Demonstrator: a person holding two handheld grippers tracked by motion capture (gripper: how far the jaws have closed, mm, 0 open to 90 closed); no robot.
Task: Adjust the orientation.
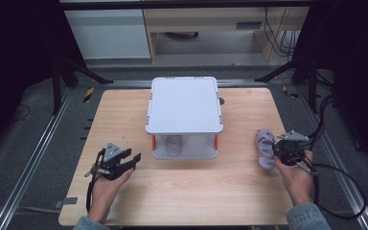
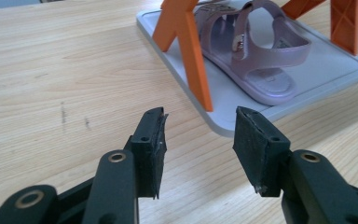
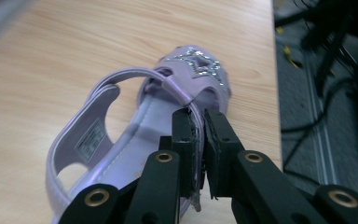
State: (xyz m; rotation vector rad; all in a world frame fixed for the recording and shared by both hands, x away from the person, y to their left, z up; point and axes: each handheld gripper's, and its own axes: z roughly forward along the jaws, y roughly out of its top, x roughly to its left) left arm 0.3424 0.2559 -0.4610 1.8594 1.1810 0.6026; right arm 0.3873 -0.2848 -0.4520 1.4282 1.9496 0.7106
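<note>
The right tool sits near the counter's right edge, its jaws nearly shut and pinched on the side strap of a lilac sandal. In the right gripper view the right tool grips the strap just behind the sandal's glittered star front, which points to 12 o'clock from the jaws. The sandal lies on the wood, with its heel end toward the camera at 7 o'clock. The counter's edge runs close by at 3 o'clock of the sandal, with dark floor and cables beyond; bare wood lies at 9 o'clock.

The left tool rests low over the counter's front left part, jaws about half open with nothing between them. In the left gripper view, the left tool faces a second lilac sandal at 1 o'clock, well apart from the jaws. That sandal lies on the lower tray of a grey two-level rack with orange posts. The rack stands mid-counter, and open wood spreads before it and at 9 o'clock of the left tool.
</note>
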